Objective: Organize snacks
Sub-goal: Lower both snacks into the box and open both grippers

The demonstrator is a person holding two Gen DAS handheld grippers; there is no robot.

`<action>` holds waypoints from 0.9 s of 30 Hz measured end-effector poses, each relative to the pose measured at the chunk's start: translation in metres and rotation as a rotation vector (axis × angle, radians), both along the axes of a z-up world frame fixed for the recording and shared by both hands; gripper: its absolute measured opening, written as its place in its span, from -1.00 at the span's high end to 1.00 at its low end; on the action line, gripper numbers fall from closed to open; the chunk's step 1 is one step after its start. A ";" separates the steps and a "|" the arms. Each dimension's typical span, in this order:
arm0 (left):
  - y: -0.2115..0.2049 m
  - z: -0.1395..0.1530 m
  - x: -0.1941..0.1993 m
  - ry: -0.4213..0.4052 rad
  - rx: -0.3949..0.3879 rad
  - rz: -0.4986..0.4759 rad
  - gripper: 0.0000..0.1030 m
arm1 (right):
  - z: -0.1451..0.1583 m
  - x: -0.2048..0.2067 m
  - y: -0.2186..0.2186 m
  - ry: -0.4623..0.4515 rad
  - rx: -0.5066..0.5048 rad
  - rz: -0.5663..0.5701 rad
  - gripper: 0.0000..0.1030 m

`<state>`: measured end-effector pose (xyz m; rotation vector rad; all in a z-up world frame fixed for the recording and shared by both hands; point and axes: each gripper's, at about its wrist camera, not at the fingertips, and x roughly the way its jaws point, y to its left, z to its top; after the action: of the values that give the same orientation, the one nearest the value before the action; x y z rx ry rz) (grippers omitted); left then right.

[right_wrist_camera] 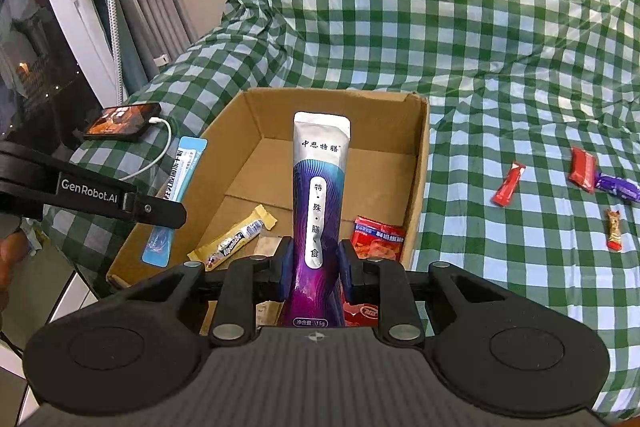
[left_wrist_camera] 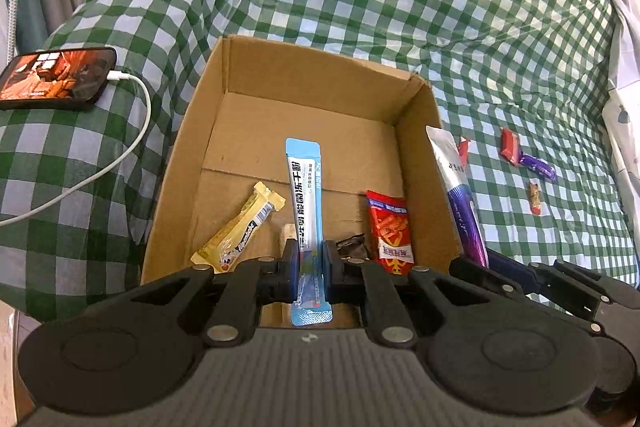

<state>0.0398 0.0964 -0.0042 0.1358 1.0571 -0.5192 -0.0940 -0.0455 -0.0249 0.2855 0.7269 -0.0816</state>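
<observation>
My left gripper [left_wrist_camera: 310,267] is shut on a light blue stick sachet [left_wrist_camera: 305,199], held upright over the near part of the open cardboard box [left_wrist_camera: 188,131]. My right gripper [right_wrist_camera: 314,269] is shut on a purple and white sachet [right_wrist_camera: 318,195], also over the box [right_wrist_camera: 416,163]. The purple sachet [left_wrist_camera: 460,187] shows in the left wrist view at the box's right wall; the blue sachet [right_wrist_camera: 176,195] shows in the right wrist view by the left wall. In the box lie a yellow bar [left_wrist_camera: 240,231], a red packet [left_wrist_camera: 390,231] and a dark wrapper [left_wrist_camera: 352,245].
Loose snacks lie on the green checked cloth right of the box: two red bars [right_wrist_camera: 508,185] [right_wrist_camera: 582,169], a purple candy [right_wrist_camera: 618,187] and a small gold-red one [right_wrist_camera: 614,229]. A phone [left_wrist_camera: 56,77] on a white cable [left_wrist_camera: 136,139] lies left of the box.
</observation>
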 end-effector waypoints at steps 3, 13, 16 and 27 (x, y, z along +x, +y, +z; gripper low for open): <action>-0.002 -0.008 0.008 0.013 0.012 0.004 0.76 | -0.006 0.009 0.002 0.018 0.005 0.005 0.52; -0.011 -0.035 0.037 0.049 0.052 0.006 0.75 | -0.025 0.037 -0.002 0.066 0.023 0.012 0.52; -0.014 -0.043 0.045 0.057 0.064 0.006 0.72 | -0.031 0.047 -0.004 0.077 0.029 0.014 0.52; 0.002 -0.042 0.044 -0.019 0.160 0.074 -0.99 | -0.025 0.054 -0.001 0.052 -0.039 0.048 -0.80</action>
<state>0.0834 0.0988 -0.0461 0.2417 1.0811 -0.3659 -0.0404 -0.0463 -0.0500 0.2296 0.7829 -0.0573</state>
